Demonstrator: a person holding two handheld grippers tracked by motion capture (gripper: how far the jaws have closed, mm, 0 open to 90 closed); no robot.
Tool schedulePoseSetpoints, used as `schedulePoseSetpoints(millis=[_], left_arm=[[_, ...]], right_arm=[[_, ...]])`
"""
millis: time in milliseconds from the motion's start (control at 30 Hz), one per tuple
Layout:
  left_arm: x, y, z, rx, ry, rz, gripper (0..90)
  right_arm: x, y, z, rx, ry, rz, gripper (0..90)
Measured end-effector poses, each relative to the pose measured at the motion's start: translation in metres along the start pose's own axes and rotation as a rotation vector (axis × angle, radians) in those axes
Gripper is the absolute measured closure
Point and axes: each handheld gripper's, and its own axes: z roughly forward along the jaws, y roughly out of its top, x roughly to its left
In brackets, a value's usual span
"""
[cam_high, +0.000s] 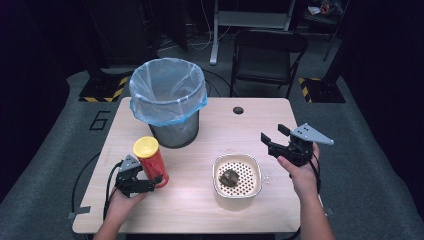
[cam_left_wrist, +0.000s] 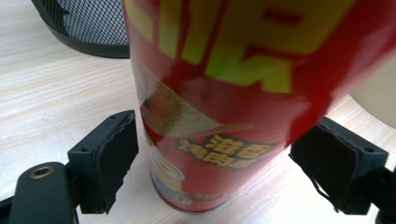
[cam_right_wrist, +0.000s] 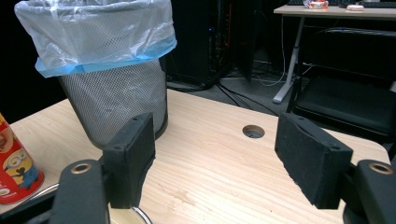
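A red snack can (cam_high: 150, 162) with a yellow lid stands upright on the wooden table (cam_high: 220, 125), left of centre. My left gripper (cam_high: 145, 175) reaches around its lower half. In the left gripper view the can (cam_left_wrist: 224, 93) stands between the two pads of that gripper (cam_left_wrist: 219, 163), which lie close to its sides without clearly pressing on it. My right gripper (cam_high: 272, 132) hovers open above the table's right side, and nothing lies between its jaws (cam_right_wrist: 215, 158). A cream perforated bowl (cam_high: 220, 192) holds a brown lump (cam_high: 230, 177).
A mesh bin (cam_high: 167, 95) with a blue-edged plastic liner stands at the back left, just behind the can; the right gripper view has it (cam_right_wrist: 107, 93) ahead on the left. A cable hole (cam_high: 238, 110) sits near the far edge. A folding chair (cam_high: 267, 50) stands beyond the table.
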Motion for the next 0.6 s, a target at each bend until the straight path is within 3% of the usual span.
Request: schedulePoseSetpoints(millis=[133, 367, 467, 600], left_arm=[[0.0016, -0.0023, 0.0007, -0.017, -0.011, -0.002, 17.7], [-0.0008, -0.0064, 0.0053, -0.045, 0.007, 0.005, 21.3], [-0.0011, -0.0062, 0.0037, -0.034, 0.008, 0.030, 21.9], [-0.0034, -0.0063, 0.0036, -0.038, 0.018, 0.026, 22.4]], right_arm=[[-0.0026, -0.0008, -0.0011, -0.001, -0.005, 0.009, 28.4], [-0.0016, -0.0015, -0.0001, 0.004, -0.005, 0.009, 28.4], [0.0001, -0.0019, 0.0007, 0.007, -0.003, 0.007, 28.4], [0.0005, -0.0024, 0.0012, 0.010, -0.005, 0.002, 28.4]])
